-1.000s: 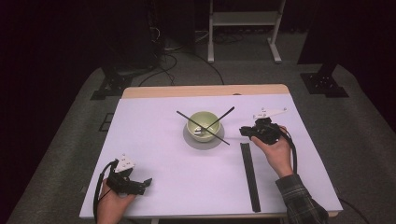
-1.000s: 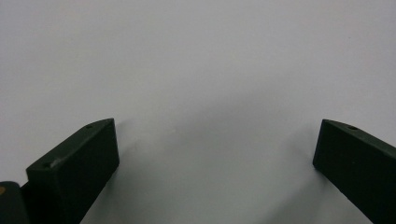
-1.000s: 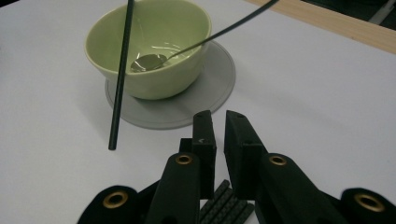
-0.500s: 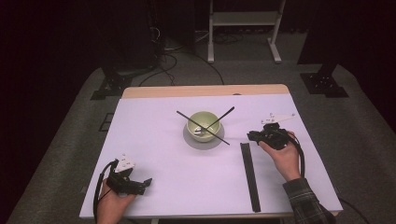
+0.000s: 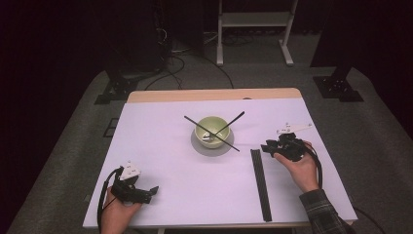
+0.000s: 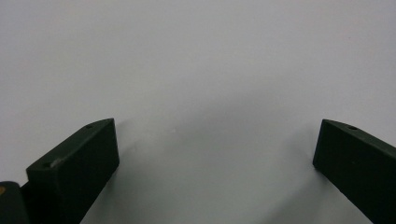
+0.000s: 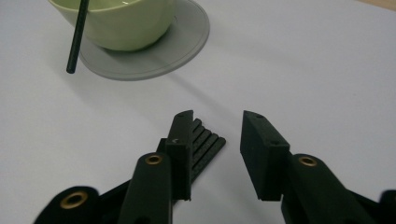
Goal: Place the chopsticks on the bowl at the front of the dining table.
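The right gripper [image 7: 217, 140], jaws parted and just opening, half hides the black sticks [image 7: 205, 147]; the left gripper [image 6: 215, 154] gapes empty.

A bowl [image 5: 211, 129] stands on a saucer [image 5: 211, 146] near the middle of the table [image 5: 160, 122], with two sticks [image 5: 213, 133] crossed over its rim. Right of the saucer a bundle of sticks [image 5: 260, 183] lies lengthwise toward the near edge. The right gripper [image 5: 265, 147] sits at the bundle's far end, which lies under its left finger [image 7: 180, 140]; the saucer is ahead of the fingertips. The left gripper [image 5: 152, 191] rests near the table's near left corner, bare tabletop between its fingers [image 6: 77, 163].
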Demonstrator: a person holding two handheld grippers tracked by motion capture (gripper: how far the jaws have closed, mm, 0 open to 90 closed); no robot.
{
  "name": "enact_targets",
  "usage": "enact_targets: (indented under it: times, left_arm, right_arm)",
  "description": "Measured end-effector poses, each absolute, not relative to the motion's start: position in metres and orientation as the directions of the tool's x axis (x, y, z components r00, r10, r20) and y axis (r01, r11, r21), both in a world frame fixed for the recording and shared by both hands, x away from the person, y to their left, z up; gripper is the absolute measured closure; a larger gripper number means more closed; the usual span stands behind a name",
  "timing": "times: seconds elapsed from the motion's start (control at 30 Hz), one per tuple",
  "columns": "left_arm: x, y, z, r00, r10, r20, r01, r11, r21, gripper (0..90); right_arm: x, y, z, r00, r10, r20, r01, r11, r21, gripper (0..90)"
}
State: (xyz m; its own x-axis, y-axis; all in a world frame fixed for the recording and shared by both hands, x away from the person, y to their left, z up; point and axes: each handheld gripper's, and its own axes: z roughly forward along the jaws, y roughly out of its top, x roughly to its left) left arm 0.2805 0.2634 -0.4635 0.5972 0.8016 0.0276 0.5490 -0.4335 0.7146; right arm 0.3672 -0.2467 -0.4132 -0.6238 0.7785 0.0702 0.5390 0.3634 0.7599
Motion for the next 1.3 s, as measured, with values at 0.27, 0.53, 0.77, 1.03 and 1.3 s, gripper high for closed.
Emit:
enact_targets:
  times: [0.27, 0.53, 0.77, 1.03, 1.3]
  left_arm:
    - [0.280, 0.263, -0.463, 0.597, 0.802, 0.028, 0.549, -0.433, 0.715, 0.0]
    - [0.281, 0.263, -0.464, 0.598, 0.801, 0.029, 0.547, -0.434, 0.716, 0.0]
    - [0.280, 0.263, -0.464, 0.596, 0.803, 0.026, 0.549, -0.430, 0.717, 0.0]
    - [0.280, 0.263, -0.464, 0.596, 0.803, 0.026, 0.549, -0.431, 0.716, 0.0]
    - [0.280, 0.263, -0.464, 0.596, 0.802, 0.027, 0.548, -0.431, 0.716, 0.0]
  right_arm:
    - [0.364, -0.250, -0.419, -0.617, 0.786, 0.049, 0.536, 0.373, 0.758, 44.7]
    - [0.361, -0.257, -0.425, -0.596, 0.802, 0.047, 0.554, 0.368, 0.747, 29.1]
    - [0.361, -0.259, -0.434, -0.586, 0.808, 0.051, 0.575, 0.371, 0.729, 32.8]
    - [0.362, -0.255, -0.442, -0.587, 0.808, 0.056, 0.596, 0.384, 0.705, 32.8]
    - [0.362, -0.249, -0.446, -0.590, 0.805, 0.058, 0.604, 0.393, 0.694, 33.6]
